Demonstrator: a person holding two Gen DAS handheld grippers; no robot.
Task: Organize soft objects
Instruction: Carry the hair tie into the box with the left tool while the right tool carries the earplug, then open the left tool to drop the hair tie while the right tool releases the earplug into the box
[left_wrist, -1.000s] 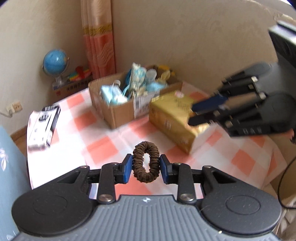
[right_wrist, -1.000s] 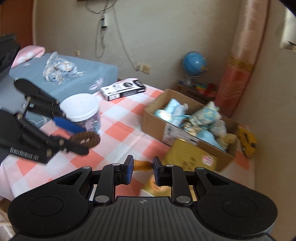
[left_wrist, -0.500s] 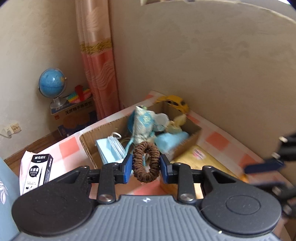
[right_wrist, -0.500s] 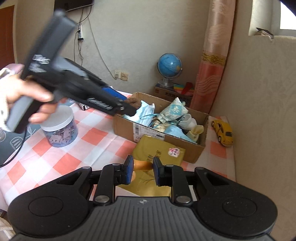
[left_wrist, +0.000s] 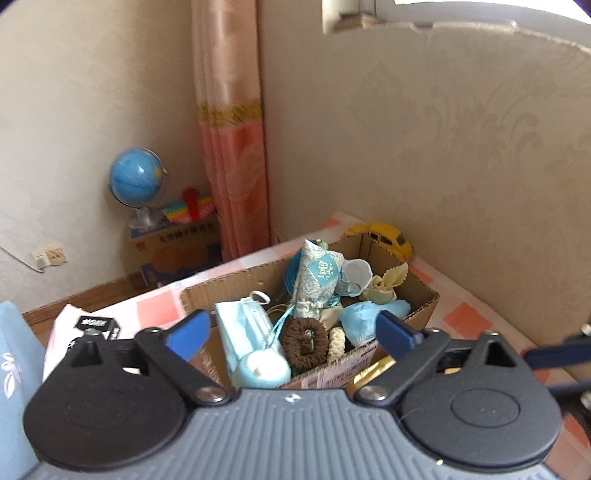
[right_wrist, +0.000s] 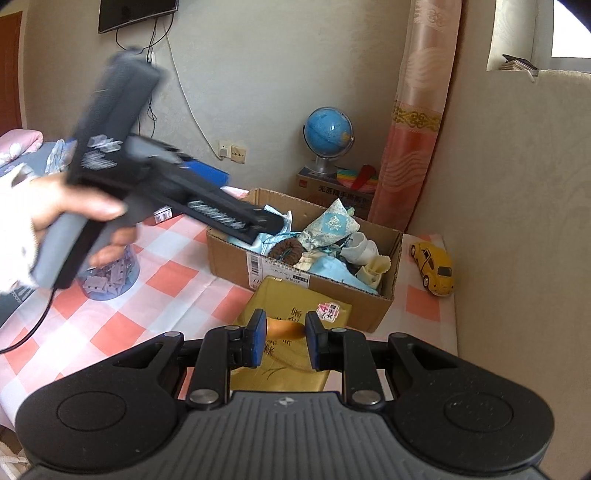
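Note:
A brown hair scrunchie (left_wrist: 305, 345) lies in the cardboard box (left_wrist: 229, 284) among face masks, a patterned pouch and other soft items; it also shows in the right wrist view (right_wrist: 287, 250). My left gripper (left_wrist: 291, 330) is open wide just above the box, with the scrunchie below its jaws. In the right wrist view the left gripper (right_wrist: 273, 225) reaches over the box (right_wrist: 321, 295). My right gripper (right_wrist: 282, 338) is shut on a small orange-tan soft object (right_wrist: 284, 328), held above a gold packet (right_wrist: 295, 317) in front of the box.
A yellow toy car (right_wrist: 436, 267) sits right of the box by the wall. A clear jar (right_wrist: 110, 273) of small pieces stands on the checkered tablecloth (right_wrist: 166, 280) at left. A globe (right_wrist: 327, 133) stands on a carton beyond the table.
My left gripper carried the scrunchie over the box and opened; the scrunchie now lies in the box. My right gripper stayed shut on the orange-tan object.

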